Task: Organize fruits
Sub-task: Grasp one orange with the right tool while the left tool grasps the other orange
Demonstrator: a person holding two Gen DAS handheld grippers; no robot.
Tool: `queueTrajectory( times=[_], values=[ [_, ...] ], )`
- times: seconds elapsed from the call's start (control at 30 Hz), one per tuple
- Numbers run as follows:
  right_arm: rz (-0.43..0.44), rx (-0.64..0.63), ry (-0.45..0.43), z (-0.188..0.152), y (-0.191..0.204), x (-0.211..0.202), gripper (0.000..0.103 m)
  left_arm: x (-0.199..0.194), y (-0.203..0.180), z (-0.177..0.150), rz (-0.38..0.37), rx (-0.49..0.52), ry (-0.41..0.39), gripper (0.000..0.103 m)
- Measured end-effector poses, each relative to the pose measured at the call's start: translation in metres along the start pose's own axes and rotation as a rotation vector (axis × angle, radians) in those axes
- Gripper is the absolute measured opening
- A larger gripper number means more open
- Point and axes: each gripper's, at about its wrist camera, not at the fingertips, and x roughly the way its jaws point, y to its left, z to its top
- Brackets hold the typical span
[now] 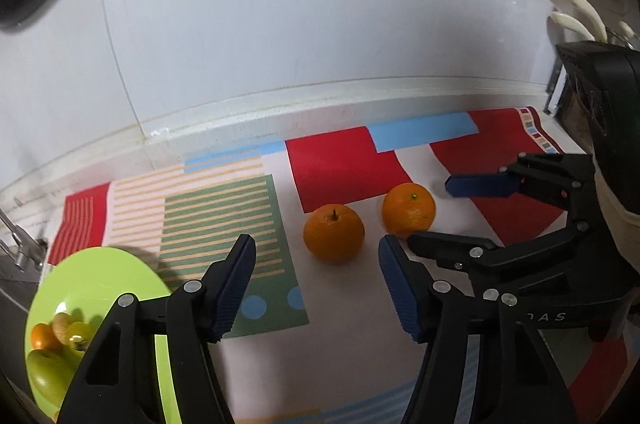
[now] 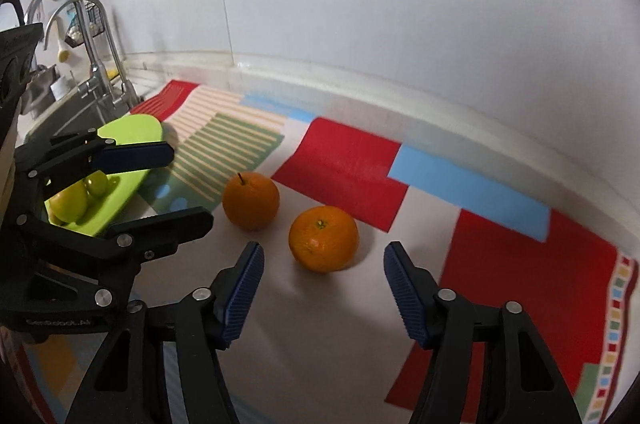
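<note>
— Where did the fruit lie?

— Two oranges sat close together on the patterned mat [image 2: 348,160]: the stemmed orange [image 1: 334,233] ahead of the left gripper [image 1: 316,292], the other orange [image 2: 323,238] ahead of the right gripper [image 2: 324,294]. More fruit lay in the green plate [image 1: 100,264] at the left.

— And the jaws?

— Both pairs stood apart, gripping nothing, neither touching an orange.
</note>
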Motion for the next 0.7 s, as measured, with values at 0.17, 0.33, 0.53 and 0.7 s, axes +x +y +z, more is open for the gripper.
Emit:
queueTrajectory(
  times=[0.17, 0.33, 0.53, 0.7],
  values=[
    [0.031, 0.024, 0.024, 0.000, -0.007, 0.015, 0.056, 0.014, 0.002, 0.003, -0.007, -0.024, 0.018, 0.060],
    [0.068, 0.057, 0.026, 0.002, -0.015, 0.022, 0.044, 0.023, 0.005, 0.007, -0.044, -0.067, 0.036, 0.055],
    [0.045, 0.121, 0.013, -0.004, -0.026, 0.016, 0.044, 0.036, -0.005, 0.010, -0.049, -0.042, 0.060, 0.054],
    [-0.017, 0.157, -0.015, -0.011, -0.031, 0.001, 0.044, 0.041, -0.012, 0.011, -0.020, -0.012, 0.062, 0.041]
  ],
)
